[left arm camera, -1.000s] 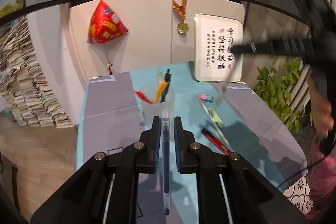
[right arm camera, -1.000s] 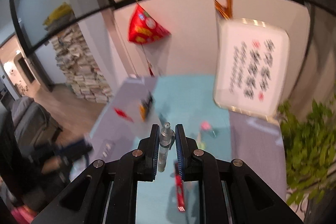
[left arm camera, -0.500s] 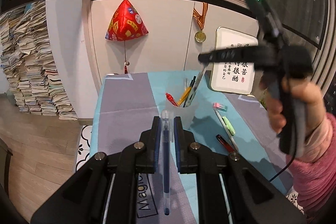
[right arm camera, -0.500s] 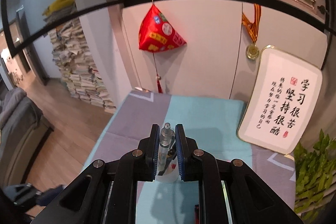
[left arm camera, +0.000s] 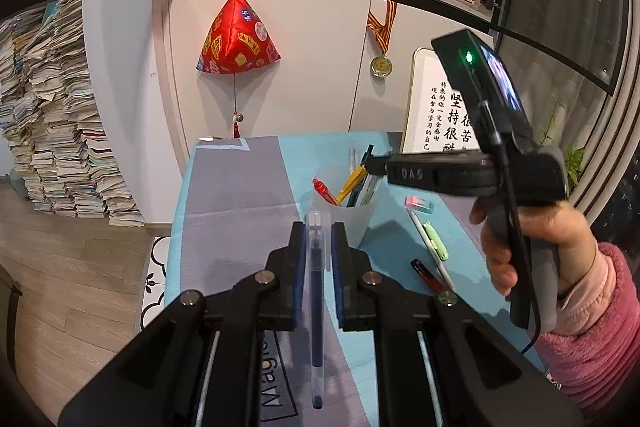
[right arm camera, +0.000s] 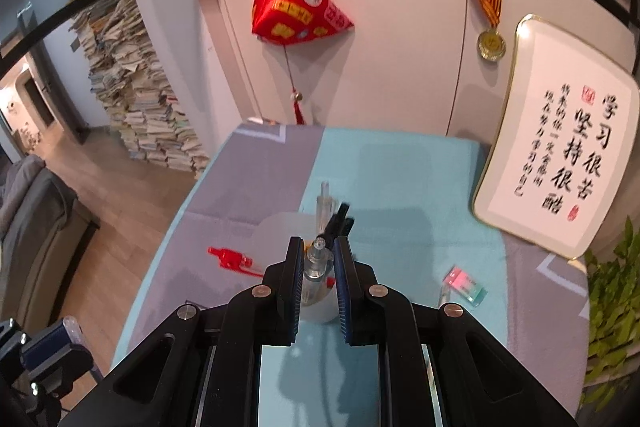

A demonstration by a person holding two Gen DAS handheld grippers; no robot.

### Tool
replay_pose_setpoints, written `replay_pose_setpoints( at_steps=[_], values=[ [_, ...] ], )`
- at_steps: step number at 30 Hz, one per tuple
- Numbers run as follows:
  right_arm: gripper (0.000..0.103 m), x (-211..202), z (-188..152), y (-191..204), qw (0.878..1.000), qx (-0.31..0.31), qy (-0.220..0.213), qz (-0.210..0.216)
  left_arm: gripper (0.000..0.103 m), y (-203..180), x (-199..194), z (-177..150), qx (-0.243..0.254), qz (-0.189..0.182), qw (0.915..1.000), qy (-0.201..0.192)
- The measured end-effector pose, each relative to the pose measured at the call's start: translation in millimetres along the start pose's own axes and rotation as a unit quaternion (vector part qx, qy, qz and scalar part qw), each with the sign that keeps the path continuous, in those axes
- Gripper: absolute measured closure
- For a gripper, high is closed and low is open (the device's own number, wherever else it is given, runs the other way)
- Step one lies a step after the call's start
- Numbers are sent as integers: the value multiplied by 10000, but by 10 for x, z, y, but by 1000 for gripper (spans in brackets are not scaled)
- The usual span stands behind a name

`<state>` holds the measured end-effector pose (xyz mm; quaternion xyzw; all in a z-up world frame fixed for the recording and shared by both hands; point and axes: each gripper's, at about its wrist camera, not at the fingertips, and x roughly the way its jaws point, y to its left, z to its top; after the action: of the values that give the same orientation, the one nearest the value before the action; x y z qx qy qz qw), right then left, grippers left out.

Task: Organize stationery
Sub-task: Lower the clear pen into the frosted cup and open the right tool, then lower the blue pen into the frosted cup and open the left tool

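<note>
My left gripper (left arm camera: 317, 233) is shut on a clear pen with blue ink (left arm camera: 316, 307), held above the near part of the table. A translucent white pen cup (left arm camera: 347, 215) stands mid-table with several pens in it. My right gripper (right arm camera: 317, 255) hangs right over the cup (right arm camera: 316, 301). Its jaws stand a little wider than the clear pen (right arm camera: 315, 269) between them, whose lower end is in the cup. The right gripper also shows in the left wrist view (left arm camera: 374, 166).
A pink-green eraser (left arm camera: 418, 205), a white pen (left arm camera: 428, 247), a green highlighter (left arm camera: 436, 241) and a red-black pen (left arm camera: 428, 273) lie right of the cup. A framed calligraphy board (right arm camera: 560, 155) leans at the back right. A plant (right arm camera: 612, 307) stands off the right edge.
The right gripper swung in over the cup and lowered its clear pen into it; its jaws have widened. The left gripper kept hold of its pen and drew back a little.
</note>
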<state>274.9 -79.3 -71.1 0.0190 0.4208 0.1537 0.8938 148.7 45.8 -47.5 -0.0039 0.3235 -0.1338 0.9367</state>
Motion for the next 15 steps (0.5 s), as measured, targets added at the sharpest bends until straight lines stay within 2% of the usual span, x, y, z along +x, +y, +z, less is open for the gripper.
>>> replay_pose_setpoints(
  at_steps=[5,8,12,15],
  values=[
    [87,-22,-97,-67,9993,83,219,274,93,-49,20,135,33,-9,10000,-59],
    [86,-180,-219,-176,9990,203,87,393,93,-117,31,260,119,-17,9998,-173],
    [76,-392,-430,-328,9987,291,-62,402,93,-212,71,481,239,35,9989,-390],
    [73,-491,-586,-418,9993,272,-70,264,93,-283,150,671,260,71,9980,-574]
  ],
)
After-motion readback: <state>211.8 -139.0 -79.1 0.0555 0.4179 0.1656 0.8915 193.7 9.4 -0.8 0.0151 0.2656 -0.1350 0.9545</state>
